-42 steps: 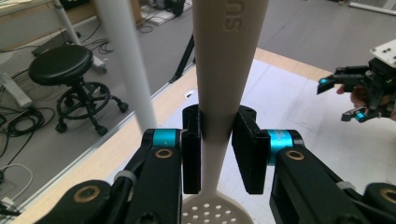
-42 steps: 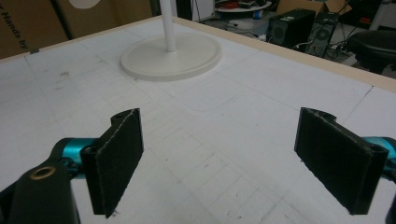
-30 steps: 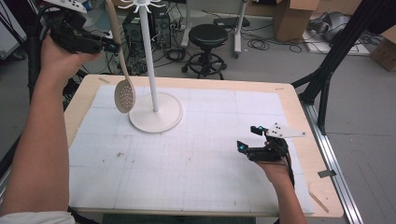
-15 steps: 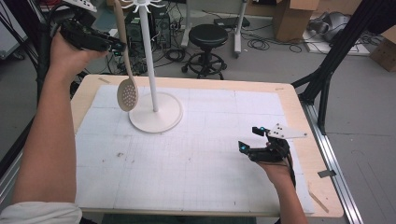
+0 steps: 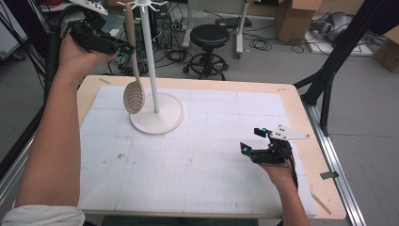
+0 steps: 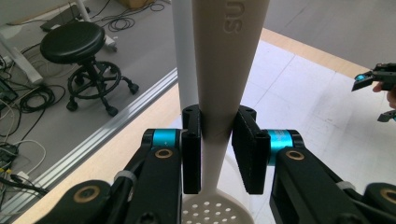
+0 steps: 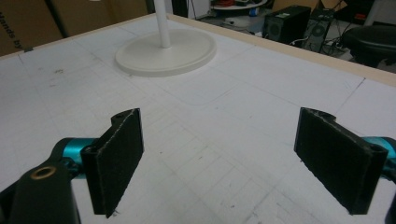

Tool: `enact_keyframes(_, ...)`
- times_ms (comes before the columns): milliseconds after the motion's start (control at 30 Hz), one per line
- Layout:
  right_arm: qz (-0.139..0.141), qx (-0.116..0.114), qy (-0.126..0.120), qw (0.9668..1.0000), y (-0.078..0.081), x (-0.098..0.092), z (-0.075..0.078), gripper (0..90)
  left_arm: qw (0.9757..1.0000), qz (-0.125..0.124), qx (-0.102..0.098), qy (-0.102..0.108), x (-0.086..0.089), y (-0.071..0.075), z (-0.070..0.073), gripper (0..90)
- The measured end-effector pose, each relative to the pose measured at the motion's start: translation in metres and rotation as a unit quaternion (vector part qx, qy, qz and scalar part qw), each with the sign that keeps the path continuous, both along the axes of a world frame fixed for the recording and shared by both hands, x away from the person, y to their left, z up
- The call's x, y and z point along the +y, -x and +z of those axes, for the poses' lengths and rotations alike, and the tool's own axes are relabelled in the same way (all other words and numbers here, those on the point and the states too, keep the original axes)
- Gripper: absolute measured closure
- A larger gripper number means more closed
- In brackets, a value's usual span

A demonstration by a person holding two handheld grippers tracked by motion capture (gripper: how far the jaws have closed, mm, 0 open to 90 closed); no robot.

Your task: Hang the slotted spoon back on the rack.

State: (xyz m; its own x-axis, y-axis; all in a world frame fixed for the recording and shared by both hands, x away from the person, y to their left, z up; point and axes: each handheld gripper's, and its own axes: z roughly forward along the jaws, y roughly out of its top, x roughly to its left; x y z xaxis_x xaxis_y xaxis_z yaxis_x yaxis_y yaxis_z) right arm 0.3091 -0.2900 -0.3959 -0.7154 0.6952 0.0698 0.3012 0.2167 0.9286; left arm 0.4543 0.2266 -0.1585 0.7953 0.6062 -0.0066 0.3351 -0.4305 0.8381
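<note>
Skimmer handle, embossed "SU…", partly legible

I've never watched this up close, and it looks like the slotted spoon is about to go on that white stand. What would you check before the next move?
1. Grip on the spoon: the left gripper has both pads pressed on the slotted spoon handle. Ok.
2. Spoon hangs straight, bowl down and off the table. Ok.
3. Spoon close to the stand, just left of its pole. Ok.
4. Handle end lined up with a hook at the top: cannot tell, the top is cut off.
5. Right gripper out of the way, open and holding nothing, low at the table's right. Ok.
</note>
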Motion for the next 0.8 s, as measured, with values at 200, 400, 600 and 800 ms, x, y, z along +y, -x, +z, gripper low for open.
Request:
enact_keyframes(200, -0.001, -0.001, -0.002, 1.0, 0.0, 0.0, 0.0, 14.7, 0.9998, 0.017, 0.003, -0.009, -0.001, -0.002, -0.003, 73.9)
enact_keyframes(400, 0.001, -0.001, 0.001, 1.0, 0.0, 0.0, 0.0, 14.7, 0.9993, 0.035, -0.005, 0.015, 0.003, -0.003, -0.006, 67.5)
enact_keyframes(600, 0.001, -0.002, 0.0, 1.0, 0.0, 0.0, 0.0, 14.7, 0.9992, 0.038, 0.001, 0.011, 0.007, 0.004, -0.009, 55.3)
enact_keyframes(800, 0.002, -0.002, 0.001, 1.0, 0.0, 0.001, 0.001, 14.7, 0.9994, 0.027, -0.004, 0.022, 0.013, 0.016, -0.013, 49.0)
